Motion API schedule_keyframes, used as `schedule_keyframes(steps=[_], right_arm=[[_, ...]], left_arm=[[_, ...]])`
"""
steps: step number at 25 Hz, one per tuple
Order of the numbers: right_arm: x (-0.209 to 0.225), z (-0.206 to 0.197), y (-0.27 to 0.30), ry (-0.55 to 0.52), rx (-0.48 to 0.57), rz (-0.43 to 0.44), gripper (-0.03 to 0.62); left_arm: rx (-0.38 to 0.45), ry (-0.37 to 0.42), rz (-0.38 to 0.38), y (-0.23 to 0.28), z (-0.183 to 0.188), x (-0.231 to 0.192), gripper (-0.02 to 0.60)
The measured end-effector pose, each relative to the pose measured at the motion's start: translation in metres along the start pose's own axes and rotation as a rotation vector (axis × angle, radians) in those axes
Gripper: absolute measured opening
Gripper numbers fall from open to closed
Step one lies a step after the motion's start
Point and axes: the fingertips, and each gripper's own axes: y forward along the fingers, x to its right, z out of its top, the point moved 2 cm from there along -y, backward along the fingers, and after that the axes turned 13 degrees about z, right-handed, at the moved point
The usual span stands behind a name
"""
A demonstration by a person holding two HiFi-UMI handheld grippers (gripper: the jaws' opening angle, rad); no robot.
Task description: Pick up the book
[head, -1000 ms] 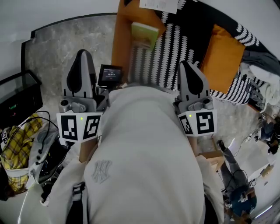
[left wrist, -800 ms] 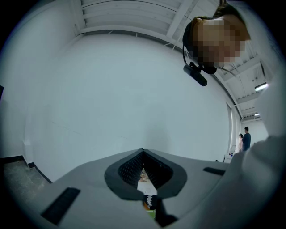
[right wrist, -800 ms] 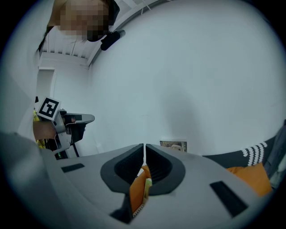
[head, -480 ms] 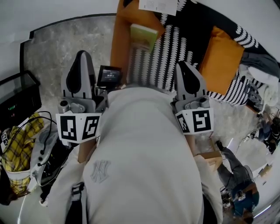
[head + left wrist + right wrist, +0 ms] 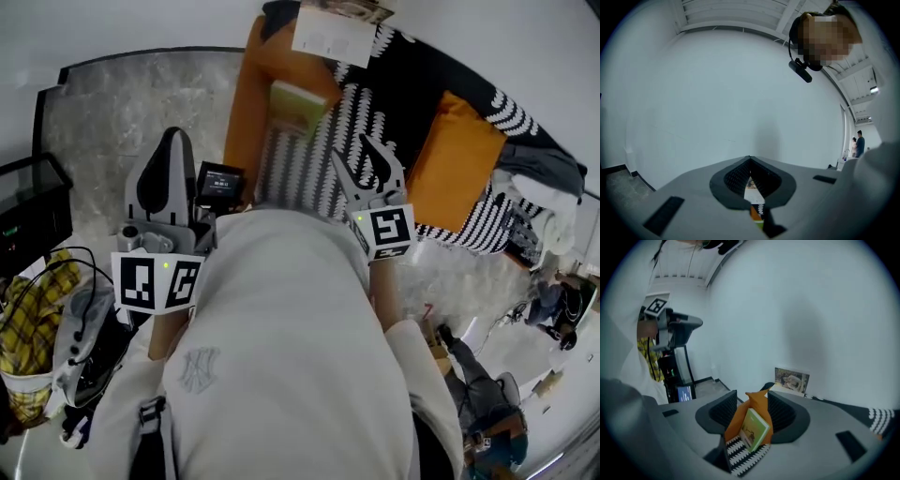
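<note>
The green book [image 5: 295,103] leans upright against an orange pillow [image 5: 255,103] on the black-and-white striped blanket [image 5: 309,155]. My right gripper [image 5: 364,159] reaches over the blanket, short of the book, and its jaws are opening with nothing between the pads. In the right gripper view the book [image 5: 753,428] shows between the spread jaws of the right gripper [image 5: 752,397], some way ahead, with the orange pillow [image 5: 758,404] behind it. My left gripper [image 5: 167,173] hangs left of the bed over the floor, shut and empty. The left gripper [image 5: 750,161] faces a bare white wall.
A second orange cushion [image 5: 457,159] lies to the right on the blanket. A picture book [image 5: 336,28] leans on the wall at the bed's head. A small screen [image 5: 220,183] stands beside the bed. A black box [image 5: 28,206], yellow plaid cloth [image 5: 28,319] and cables crowd the left floor.
My right gripper has dropped and pushed forward over the blanket toward the book, rolled a little, and its jaws have gone from shut to spread. The left gripper has shifted slightly.
</note>
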Motion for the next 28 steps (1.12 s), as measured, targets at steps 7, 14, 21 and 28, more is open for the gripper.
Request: schedule_keyframes(steps=[7, 14, 21, 28], right_arm=[[0.043, -0.060, 0.061, -0.041, -0.181, 0.150, 0.201], [0.076, -0.116, 0.117, 0.005, -0.350, 0.264, 0.210], [0.110, -0.155, 0.171, 0.040, -0.466, 0.346, 0.222], [0.120, -0.195, 0.214, -0.001, -0.594, 0.495, 0.222]], left_arm=[[-0.013, 0.012, 0.041, 0.027, 0.001, -0.006, 0.008], [-0.050, 0.015, 0.102, 0.057, -0.008, -0.013, 0.009], [-0.101, 0.035, 0.164, 0.086, -0.018, -0.020, 0.009], [-0.135, 0.065, 0.211, 0.105, -0.021, -0.022, 0.009]])
